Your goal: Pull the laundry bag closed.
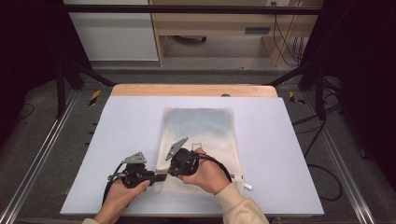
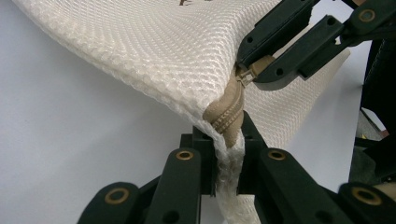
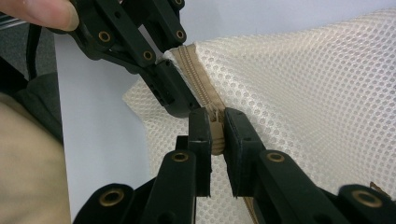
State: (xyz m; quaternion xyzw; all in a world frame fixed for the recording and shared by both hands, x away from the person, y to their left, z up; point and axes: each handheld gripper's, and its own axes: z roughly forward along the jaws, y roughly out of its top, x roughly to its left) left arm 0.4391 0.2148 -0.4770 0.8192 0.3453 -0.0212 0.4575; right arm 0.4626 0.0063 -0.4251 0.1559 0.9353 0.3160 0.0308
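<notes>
Left claw (image 2: 227, 161) clamped on the soft mesh bag (image 1: 198, 135) corner, right claw (image 3: 215, 133) pinching its zipper pull (image 3: 215, 122), I judge the limp fabric needs tension.

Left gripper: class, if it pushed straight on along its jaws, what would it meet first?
Likely the right gripper, shut on the zipper pull just beyond the left gripper, which pinches the mesh bag corner; depth is uncertain.

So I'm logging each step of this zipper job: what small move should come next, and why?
Probably draw the right claw along the zipper, away from the left claw. The right one is shut on the zipper pull at the corner of the mesh bag, and the left pinches the bag's end beside it, anchoring the fabric so the pull can slide.
</notes>
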